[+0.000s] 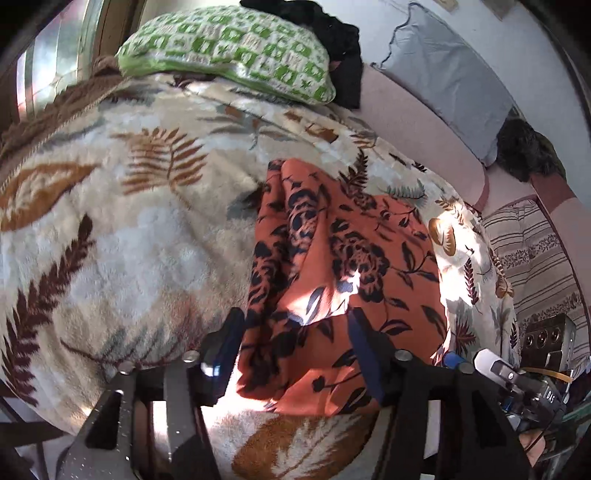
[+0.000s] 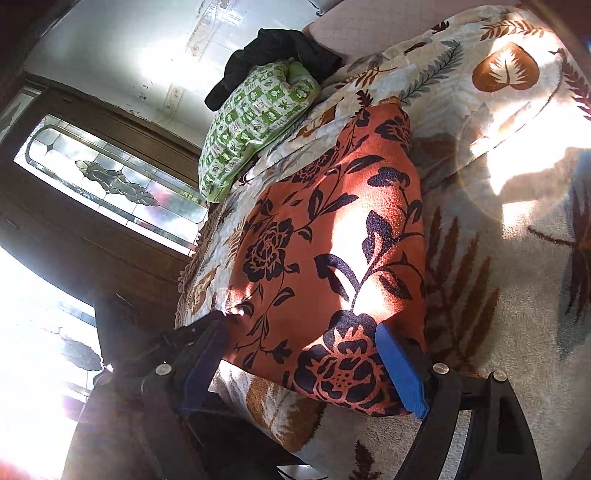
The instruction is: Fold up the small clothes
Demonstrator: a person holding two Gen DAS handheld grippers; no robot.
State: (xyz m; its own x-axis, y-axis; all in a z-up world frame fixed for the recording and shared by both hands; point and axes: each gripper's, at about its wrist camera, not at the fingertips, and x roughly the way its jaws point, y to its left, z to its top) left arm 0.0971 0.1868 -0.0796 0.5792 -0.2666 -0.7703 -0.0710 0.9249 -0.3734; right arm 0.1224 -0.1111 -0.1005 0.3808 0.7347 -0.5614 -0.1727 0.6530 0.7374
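While jaws spread, both hand-held grippers (image 1: 293, 332) (image 2: 301, 345) straddle orange garment (image 1: 343, 258) (image 2: 332, 240).

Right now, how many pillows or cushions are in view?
2. A green-and-white patterned pillow lies at the far end of the leaf-print blanket. A grey cushion leans against the wall. Others may be hidden.

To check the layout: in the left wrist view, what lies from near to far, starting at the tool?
Left tool → orange floral garment → leaf-print blanket → green patterned pillow → black clothing.
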